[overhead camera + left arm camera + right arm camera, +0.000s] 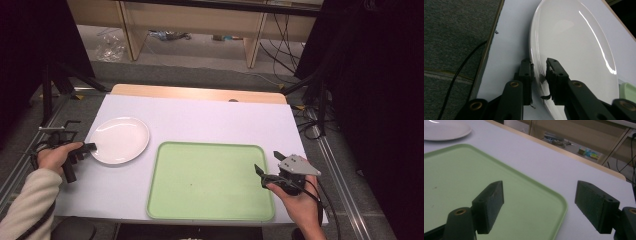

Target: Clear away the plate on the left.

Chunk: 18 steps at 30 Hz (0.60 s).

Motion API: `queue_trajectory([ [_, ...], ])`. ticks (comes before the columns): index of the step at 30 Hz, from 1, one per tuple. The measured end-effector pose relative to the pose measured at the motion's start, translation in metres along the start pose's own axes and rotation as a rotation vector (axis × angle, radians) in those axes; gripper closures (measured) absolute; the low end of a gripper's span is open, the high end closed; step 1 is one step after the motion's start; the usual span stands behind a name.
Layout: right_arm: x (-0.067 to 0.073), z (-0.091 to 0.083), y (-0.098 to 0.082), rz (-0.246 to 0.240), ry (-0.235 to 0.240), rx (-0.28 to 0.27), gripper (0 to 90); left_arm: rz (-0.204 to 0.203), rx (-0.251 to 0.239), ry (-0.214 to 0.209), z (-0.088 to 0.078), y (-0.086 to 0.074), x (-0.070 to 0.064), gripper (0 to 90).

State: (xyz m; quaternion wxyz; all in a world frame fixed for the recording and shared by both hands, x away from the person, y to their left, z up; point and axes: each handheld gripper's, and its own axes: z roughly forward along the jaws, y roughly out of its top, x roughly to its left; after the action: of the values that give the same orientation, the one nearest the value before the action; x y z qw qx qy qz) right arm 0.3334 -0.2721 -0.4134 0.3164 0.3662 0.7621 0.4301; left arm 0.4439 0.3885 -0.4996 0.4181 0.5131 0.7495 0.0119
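Observation:
A white plate [120, 140] lies at the left of the white table top. My left gripper [92, 147] is at its near-left rim. In the left gripper view the jaws of that gripper [539, 67] are closed on the rim of the plate [574, 45], one jaw outside the edge and one on the upper face. A light green tray [210, 182] lies bare at the front centre. My right gripper [266, 162] is held open over the tray's right edge. In the right gripper view the wide gap of that gripper [539, 202] spans the tray's corner [554, 202] with nothing in it.
The white table cover [210, 115] has bare room behind the tray and to its right. A wooden strip [200, 93] runs along the far edge. Cables [310, 125] and shelving legs stand on the floor beyond. The table's left edge [486, 50] is close to my left gripper.

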Motion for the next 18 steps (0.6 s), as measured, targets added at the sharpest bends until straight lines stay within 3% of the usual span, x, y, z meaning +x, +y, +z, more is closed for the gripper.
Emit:
queue_trajectory([
  [9,-0.001,0.0,0.0,-0.012,-0.011,-0.012,24.0,-0.03,-0.014,-0.057,-0.001,0.0,0.003,80.1],
  [10,-0.001,0.0,0.0,-0.012,-0.011,-0.011,24.0,-0.025,-0.037,-0.08,-0.001,0.0,0.002,80.1],
  [15,-0.001,0.0,0.0,-0.007,-0.015,-0.019,24.0,0.005,-0.072,-0.109,-0.014,0.003,-0.011,84.9],
  [16,-0.001,-0.001,0.0,-0.007,-0.013,-0.021,24.0,0.039,-0.082,-0.136,-0.019,0.005,-0.015,85.8],
  [18,-0.001,-0.001,0.0,-0.009,-0.017,-0.02,24.0,0.056,-0.085,-0.158,-0.021,0.005,-0.02,86.8],
])
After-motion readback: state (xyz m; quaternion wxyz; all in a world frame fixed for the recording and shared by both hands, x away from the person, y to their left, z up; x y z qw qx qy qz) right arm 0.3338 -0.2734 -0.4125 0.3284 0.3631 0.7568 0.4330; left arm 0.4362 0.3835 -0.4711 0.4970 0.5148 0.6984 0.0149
